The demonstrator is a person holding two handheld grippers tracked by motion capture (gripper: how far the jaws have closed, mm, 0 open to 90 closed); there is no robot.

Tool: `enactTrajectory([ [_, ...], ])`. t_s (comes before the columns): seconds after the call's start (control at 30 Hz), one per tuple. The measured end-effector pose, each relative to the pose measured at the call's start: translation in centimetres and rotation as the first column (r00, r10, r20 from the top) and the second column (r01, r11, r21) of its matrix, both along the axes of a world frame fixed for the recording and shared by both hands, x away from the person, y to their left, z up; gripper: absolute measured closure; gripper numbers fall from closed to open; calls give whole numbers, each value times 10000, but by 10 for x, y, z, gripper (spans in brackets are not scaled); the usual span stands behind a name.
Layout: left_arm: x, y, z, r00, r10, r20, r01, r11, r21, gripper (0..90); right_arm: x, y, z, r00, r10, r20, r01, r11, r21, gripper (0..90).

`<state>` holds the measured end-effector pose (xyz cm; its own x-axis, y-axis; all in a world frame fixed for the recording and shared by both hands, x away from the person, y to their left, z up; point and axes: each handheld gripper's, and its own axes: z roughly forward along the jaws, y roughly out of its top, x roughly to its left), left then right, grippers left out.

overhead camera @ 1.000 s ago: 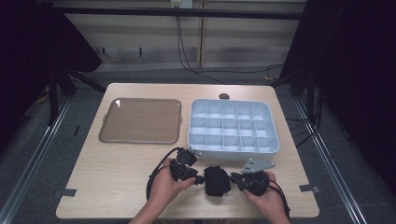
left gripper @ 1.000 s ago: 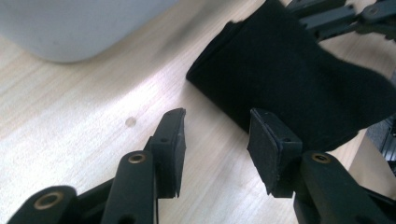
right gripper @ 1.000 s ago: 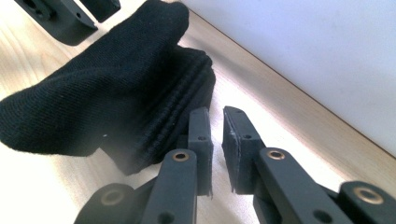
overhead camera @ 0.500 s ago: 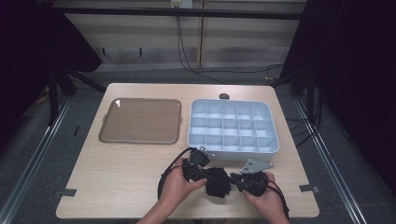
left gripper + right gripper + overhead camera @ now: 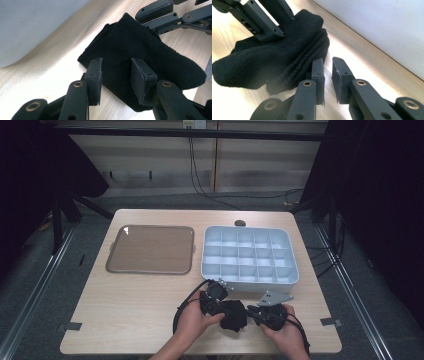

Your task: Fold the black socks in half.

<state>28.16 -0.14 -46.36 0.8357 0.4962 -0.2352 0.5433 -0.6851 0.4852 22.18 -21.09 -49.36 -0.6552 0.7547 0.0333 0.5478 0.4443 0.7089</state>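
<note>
A black sock (image 5: 233, 315) lies bunched on the wooden table near its front edge, between the two grippers. My left gripper (image 5: 223, 309) comes at it from the left. In the left gripper view this gripper (image 5: 116, 75) is open, its pads held over the sock (image 5: 140, 50) with the fabric behind the gap. My right gripper (image 5: 250, 313) is at the sock's right end. Its jaws (image 5: 327, 72) are almost together with a thin bare gap, and the ribbed cuff (image 5: 294, 65) lies against the outside of one pad.
A light blue box (image 5: 250, 282) with several compartments stands just behind the grippers, its wall close in both gripper views. A brown tray (image 5: 150, 249) lies at the back left. Bare wood stretches to the left of the hands.
The left hand and its gripper moved right, onto the sock. The right gripper and the sock stayed about where they were.
</note>
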Motion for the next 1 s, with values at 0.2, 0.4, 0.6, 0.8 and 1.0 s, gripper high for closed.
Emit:
enactTrajectory([
  [0.2,0,6,2,9999,129,-91,-132,9996,-255,573,1,-1,0,10000,-27,12,27,10000,-34,792],
  [0.4,1,12,4,9999,152,-50,-153,9997,-186,535,1,-3,2,10000,-70,35,70,10000,-33,774],
  [0.6,2,17,9,9997,233,73,-231,9995,-226,526,1,-5,4,9998,-171,-32,172,9998,82,756],
  [0.8,2,21,14,9995,251,166,-247,9994,-251,516,0,-6,8,9995,-306,-101,308,9994,136,712],
  [1.0,2,24,12,9995,240,182,-236,9995,-208,494,-2,-7,11,9993,-350,-160,351,9993,106,688],
])
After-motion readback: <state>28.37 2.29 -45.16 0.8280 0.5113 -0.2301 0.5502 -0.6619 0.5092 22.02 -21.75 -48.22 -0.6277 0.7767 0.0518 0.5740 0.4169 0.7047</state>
